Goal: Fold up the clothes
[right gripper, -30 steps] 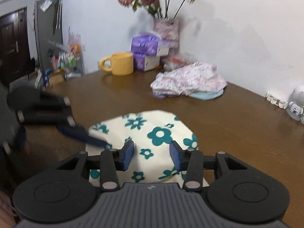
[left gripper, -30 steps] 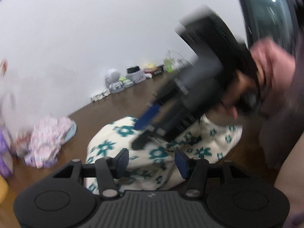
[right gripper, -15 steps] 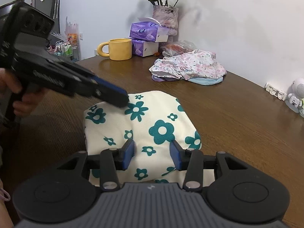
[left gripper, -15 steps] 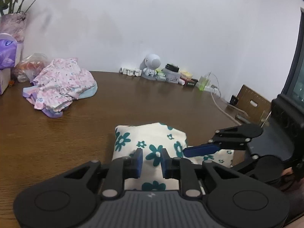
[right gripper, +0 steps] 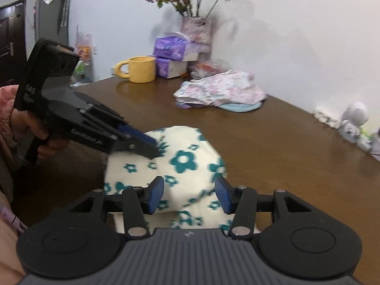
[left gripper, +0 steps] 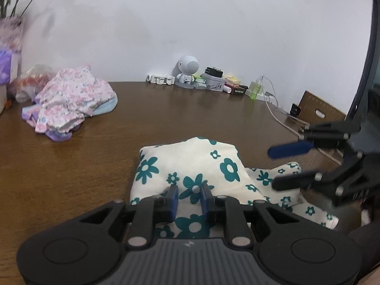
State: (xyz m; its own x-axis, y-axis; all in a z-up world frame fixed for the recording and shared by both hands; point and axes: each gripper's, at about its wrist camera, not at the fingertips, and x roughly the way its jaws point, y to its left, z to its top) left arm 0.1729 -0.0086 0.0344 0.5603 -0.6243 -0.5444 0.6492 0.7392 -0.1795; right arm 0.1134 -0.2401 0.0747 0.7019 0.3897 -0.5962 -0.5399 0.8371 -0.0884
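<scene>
Near the table [left gripper: 99,166] front edge, left view: cloth [left gripper: 190,161], soft, limp, light; left gripper [left gripper: 189,196] pinched on a fold. Right view: same cloth [right gripper: 187,163] under right gripper [right gripper: 189,196], jaws opening, nothing clamped; best taken at a hem.

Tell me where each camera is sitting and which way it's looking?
Left wrist view: sits on the left gripper, looking down across the flowered cloth toward the white wall; the right gripper shows on the right side.
Right wrist view: sits on the right gripper, looking over the cloth toward the yellow mug and flower vase; a hand holding the left gripper shows on the left side.
Both share the cloth, the brown table, the pink clothes pile and the little white robot figure.
</scene>
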